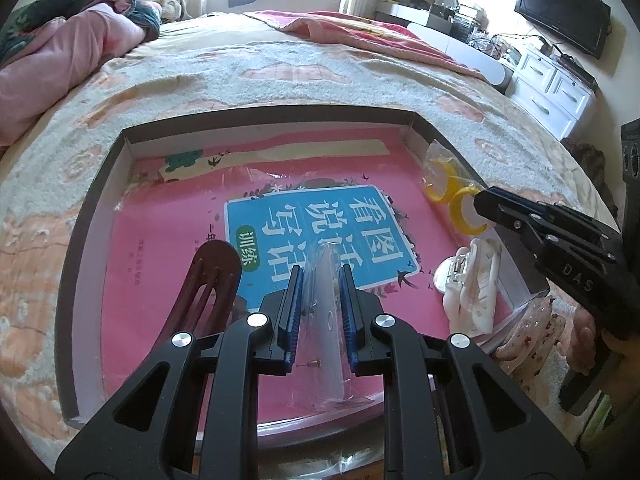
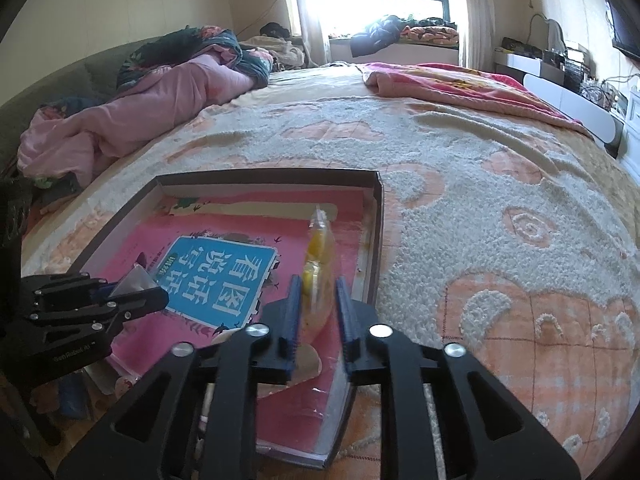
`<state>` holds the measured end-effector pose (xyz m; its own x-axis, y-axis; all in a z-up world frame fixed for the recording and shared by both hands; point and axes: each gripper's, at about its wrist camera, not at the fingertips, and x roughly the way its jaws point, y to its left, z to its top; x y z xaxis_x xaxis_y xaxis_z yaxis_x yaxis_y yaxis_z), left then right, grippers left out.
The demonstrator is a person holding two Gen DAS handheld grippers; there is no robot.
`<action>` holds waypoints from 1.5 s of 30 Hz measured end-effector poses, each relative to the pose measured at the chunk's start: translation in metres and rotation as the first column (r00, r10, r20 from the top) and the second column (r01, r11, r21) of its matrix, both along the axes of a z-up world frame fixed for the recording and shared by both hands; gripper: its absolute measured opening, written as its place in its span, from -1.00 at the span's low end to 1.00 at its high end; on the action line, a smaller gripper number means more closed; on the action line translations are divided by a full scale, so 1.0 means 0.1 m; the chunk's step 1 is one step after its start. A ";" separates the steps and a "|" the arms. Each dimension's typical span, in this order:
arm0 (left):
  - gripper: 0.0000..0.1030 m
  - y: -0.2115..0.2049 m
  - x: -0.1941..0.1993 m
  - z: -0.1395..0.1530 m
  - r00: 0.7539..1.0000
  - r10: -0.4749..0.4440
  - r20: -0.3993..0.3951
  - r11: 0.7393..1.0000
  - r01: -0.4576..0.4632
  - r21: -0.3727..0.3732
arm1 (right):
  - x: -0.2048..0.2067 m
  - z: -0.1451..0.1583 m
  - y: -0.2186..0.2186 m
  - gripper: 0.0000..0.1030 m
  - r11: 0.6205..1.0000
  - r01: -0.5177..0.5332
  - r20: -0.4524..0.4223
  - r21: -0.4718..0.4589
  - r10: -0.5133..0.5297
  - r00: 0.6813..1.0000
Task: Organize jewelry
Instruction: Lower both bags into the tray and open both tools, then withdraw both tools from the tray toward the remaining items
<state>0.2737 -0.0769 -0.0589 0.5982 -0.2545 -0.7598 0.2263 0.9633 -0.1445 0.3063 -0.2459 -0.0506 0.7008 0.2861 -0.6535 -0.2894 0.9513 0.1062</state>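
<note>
My left gripper (image 1: 320,270) is shut on a clear plastic bag (image 1: 326,320) with small studs in it, held on edge over the pink book (image 1: 172,264) inside a shallow dark box tray (image 1: 248,114). In the right wrist view the same gripper (image 2: 160,300) shows at the left with the bag (image 2: 134,280) in its tips. My right gripper (image 2: 318,280) stands over the tray's right side with a bag of yellow rings (image 2: 318,256) between its pads, which stand slightly off it. From the left wrist view, the right gripper (image 1: 480,206) is beside those yellow rings (image 1: 452,200).
A brown hair clip (image 1: 212,280) lies left of my left fingers. A white claw clip (image 1: 480,292) and a round silver piece (image 1: 450,276) sit at the tray's right edge. The tray (image 2: 260,174) rests on a patterned bedspread (image 2: 500,240); pink bedding (image 2: 140,112) is piled far left.
</note>
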 end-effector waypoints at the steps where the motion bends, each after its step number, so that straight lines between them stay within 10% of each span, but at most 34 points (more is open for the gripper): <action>1: -0.77 0.00 0.00 0.00 1.000 0.001 -0.002 1.000 -0.001 0.000 | -0.01 0.01 -0.02 -0.46 1.000 0.006 0.002 0.008 -0.006 1.000; 12: -0.75 0.03 -0.05 -0.01 1.000 0.020 -0.017 1.000 -0.020 0.000 | -0.11 0.10 -0.09 -0.05 0.999 0.035 0.037 0.022 -0.036 0.999; 37: 0.68 0.22 -0.41 0.28 0.992 0.112 0.061 0.993 -0.110 -0.036 | -0.60 0.31 -0.20 0.65 0.997 0.067 0.130 0.043 -0.072 0.989; 45: 0.77 0.31 -0.60 0.35 0.987 0.133 0.088 0.990 -0.129 -0.051 | -0.89 0.40 -0.16 0.73 0.998 0.060 0.191 0.021 -0.063 0.980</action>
<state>0.2138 -0.0458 -0.0235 0.6945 -0.2022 -0.6905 0.1128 0.9784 -0.1731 0.2177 -0.2619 -0.0102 0.8289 0.2472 -0.5018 -0.2466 0.9667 0.0689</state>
